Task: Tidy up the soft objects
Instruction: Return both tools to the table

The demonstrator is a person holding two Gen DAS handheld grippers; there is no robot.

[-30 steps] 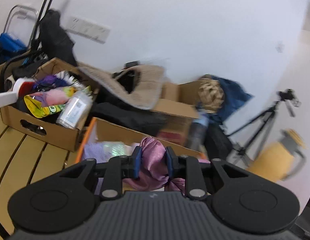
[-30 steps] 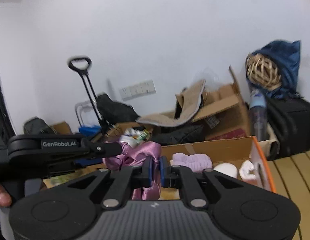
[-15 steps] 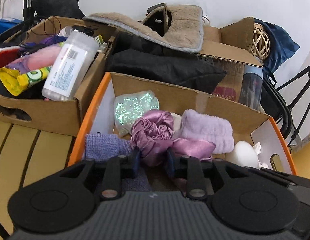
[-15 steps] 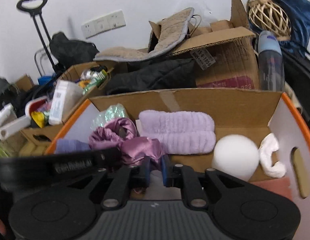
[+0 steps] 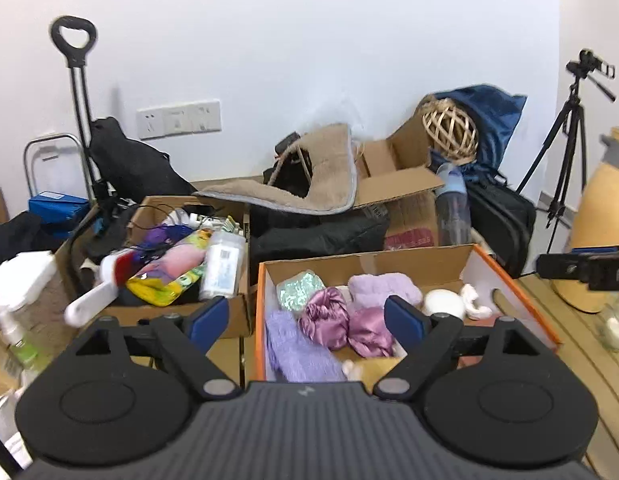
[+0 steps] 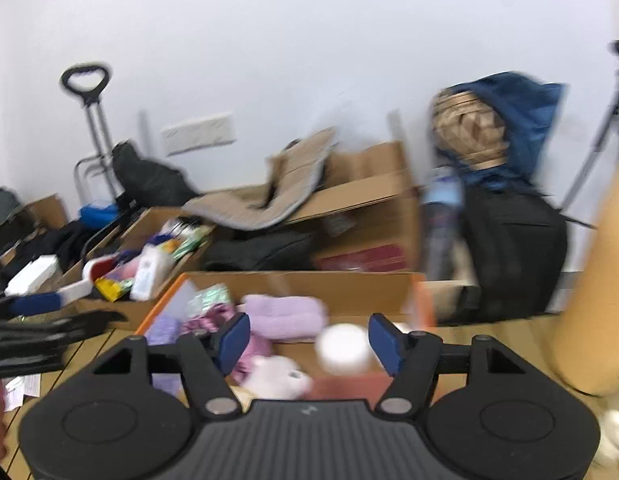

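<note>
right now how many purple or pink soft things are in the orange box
4: knitted lilac cloth front left, two shiny satin pieces in the middle, fluffy lilac roll at the back. The gripper hides the front; more may lie there.

Bright even light; right view motion-blurred; fisheye edges vignetted.

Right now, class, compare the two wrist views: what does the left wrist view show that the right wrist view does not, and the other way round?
Only the left wrist view shows the camera on its tripod whole and sharp, plus the right tongs' arm at the frame's edge. Only the right wrist view shows a pale fluffy toy at the box front. Both share the orange-edged box, its pink satin cloth, lilac towel, white ball, and open, empty tongs: left, right.
</note>
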